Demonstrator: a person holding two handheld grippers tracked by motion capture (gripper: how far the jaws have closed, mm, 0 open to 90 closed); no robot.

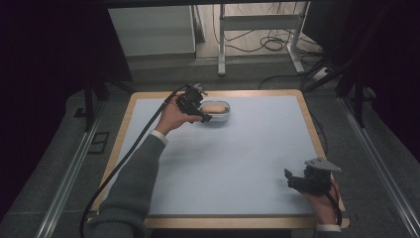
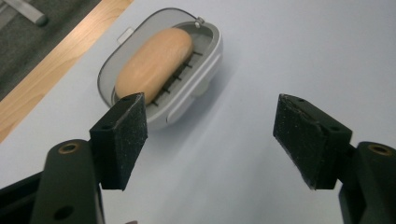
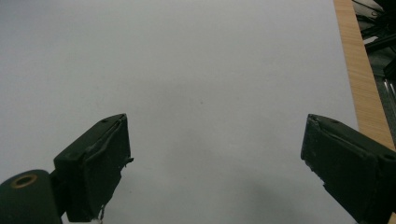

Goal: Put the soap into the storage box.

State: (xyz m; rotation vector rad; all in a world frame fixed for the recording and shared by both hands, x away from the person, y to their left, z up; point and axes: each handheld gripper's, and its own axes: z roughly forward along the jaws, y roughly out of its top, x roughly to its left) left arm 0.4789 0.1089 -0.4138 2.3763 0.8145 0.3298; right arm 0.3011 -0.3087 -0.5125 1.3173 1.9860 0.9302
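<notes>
Left hand-held gripper (image 2: 210,140) gapes beside tan soap (image 2: 153,60).

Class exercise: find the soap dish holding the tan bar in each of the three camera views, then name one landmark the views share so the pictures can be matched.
High view: soap dish at the table's far side, beside the left gripper.
Left gripper view: upper left, beyond the open jaws.
Right gripper view: not in this picture.
Shared landmark: the table's wooden edge.
</notes>
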